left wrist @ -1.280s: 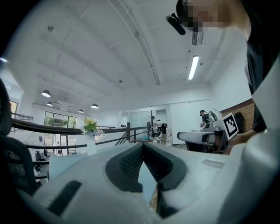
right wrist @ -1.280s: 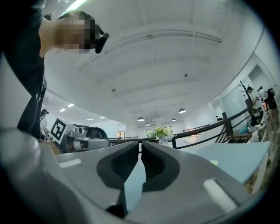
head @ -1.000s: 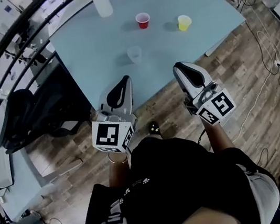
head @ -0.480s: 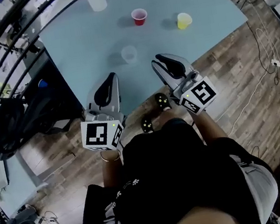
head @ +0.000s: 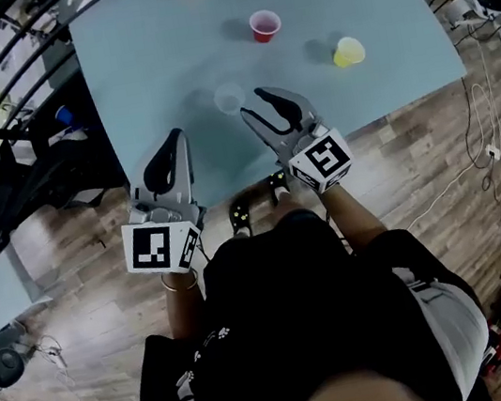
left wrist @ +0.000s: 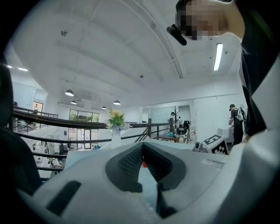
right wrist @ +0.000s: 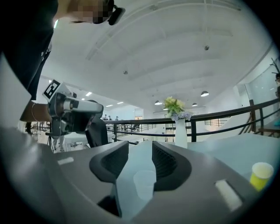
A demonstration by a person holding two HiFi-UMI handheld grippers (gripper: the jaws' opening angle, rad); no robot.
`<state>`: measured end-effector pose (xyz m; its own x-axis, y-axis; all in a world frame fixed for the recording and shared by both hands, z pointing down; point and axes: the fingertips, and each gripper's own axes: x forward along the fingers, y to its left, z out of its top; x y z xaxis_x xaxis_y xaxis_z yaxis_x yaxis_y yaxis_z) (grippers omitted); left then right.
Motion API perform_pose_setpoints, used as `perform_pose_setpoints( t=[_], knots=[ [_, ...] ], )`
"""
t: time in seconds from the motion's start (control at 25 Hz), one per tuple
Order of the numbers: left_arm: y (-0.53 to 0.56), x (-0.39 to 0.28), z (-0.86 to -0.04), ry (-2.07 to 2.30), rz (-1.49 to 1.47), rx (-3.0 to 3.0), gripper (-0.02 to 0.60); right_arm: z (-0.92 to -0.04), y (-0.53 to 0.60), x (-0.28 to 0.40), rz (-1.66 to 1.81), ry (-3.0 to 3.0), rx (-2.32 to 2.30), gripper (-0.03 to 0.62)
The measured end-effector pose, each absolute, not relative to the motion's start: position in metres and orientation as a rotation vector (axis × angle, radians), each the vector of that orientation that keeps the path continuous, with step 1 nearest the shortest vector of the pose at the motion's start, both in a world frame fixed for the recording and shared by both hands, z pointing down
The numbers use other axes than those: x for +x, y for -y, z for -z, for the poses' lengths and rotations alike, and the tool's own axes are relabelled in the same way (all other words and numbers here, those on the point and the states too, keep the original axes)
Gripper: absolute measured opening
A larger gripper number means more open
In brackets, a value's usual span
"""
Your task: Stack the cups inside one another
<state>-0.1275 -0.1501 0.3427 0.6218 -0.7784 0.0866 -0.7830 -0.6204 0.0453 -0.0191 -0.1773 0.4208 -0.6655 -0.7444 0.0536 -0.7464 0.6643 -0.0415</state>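
With jaws just opened partway and nothing between them, the right gripper (head: 254, 106) should straddle the clear plastic cup (head: 230, 98) at upper centre squarely.

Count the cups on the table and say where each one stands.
3: red cup farthest back, yellow cup at right, clear cup nearest, just before the right gripper. None seems hidden.
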Motion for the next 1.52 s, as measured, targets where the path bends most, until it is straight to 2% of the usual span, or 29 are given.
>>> perform_pose_setpoints(
  t=[0.32,0.6,1.08,1.52],
  knots=[
    [0.166,-0.141,-0.356,1.441,-0.140,2.664,-0.012,-0.467,0.207,-0.034,-0.079,2.778,1.131,0.268],
    [0.173,-0.146,-0.366,1.493,-0.172,2.614,-0.012,-0.505,0.223,-0.046,-0.098,2.727,1.023,0.311],
    [0.169,-0.162,-0.374,1.576,-0.195,2.527,-0.012,-0.544,0.237,-0.059,-0.158,2.659,0.952,0.325],
    [0.169,-0.176,-0.376,1.616,-0.208,2.496,-0.012,-0.540,0.241,-0.061,-0.140,2.655,0.977,0.316]
  ],
)
